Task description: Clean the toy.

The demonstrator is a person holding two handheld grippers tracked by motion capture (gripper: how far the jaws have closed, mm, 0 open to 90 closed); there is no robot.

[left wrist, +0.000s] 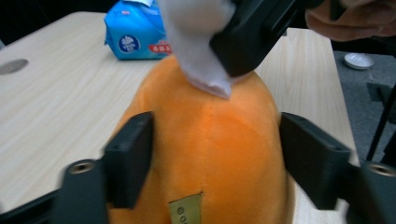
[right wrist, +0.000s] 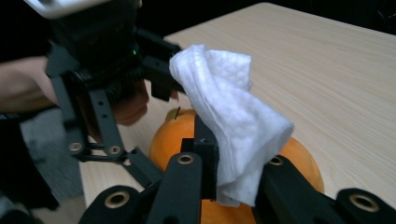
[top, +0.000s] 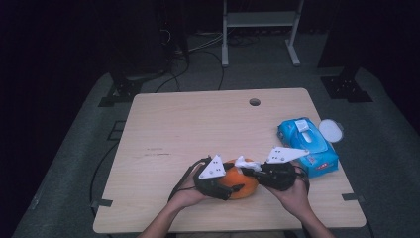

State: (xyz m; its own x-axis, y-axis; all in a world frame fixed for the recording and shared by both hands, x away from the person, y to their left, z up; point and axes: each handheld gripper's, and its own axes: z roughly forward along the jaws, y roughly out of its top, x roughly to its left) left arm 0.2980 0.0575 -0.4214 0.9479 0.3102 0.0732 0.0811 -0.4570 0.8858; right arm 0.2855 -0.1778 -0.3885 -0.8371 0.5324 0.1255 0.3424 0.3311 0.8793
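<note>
An orange plush toy (top: 241, 184) lies near the front edge of the wooden table (top: 198, 124). My left gripper (top: 233, 191) comes in from the left with its jaws on either side of the toy (left wrist: 210, 140), both pads against its sides. My right gripper (top: 250, 168) reaches in from the right, shut on a crumpled white wipe (top: 246, 162). The wipe (left wrist: 196, 46) rests on the top of the toy. In the right gripper view the wipe (right wrist: 229, 116) stands up between my own jaws (right wrist: 233, 182), with the toy (right wrist: 173, 135) below and the left gripper (right wrist: 121, 93) beyond.
A blue pack of wet wipes (top: 308, 146) lies on the table's right side, close to my right hand. A small white disc (top: 331, 130) lies on the floor past that edge. There is a round cable hole (top: 254, 102) near the far edge.
</note>
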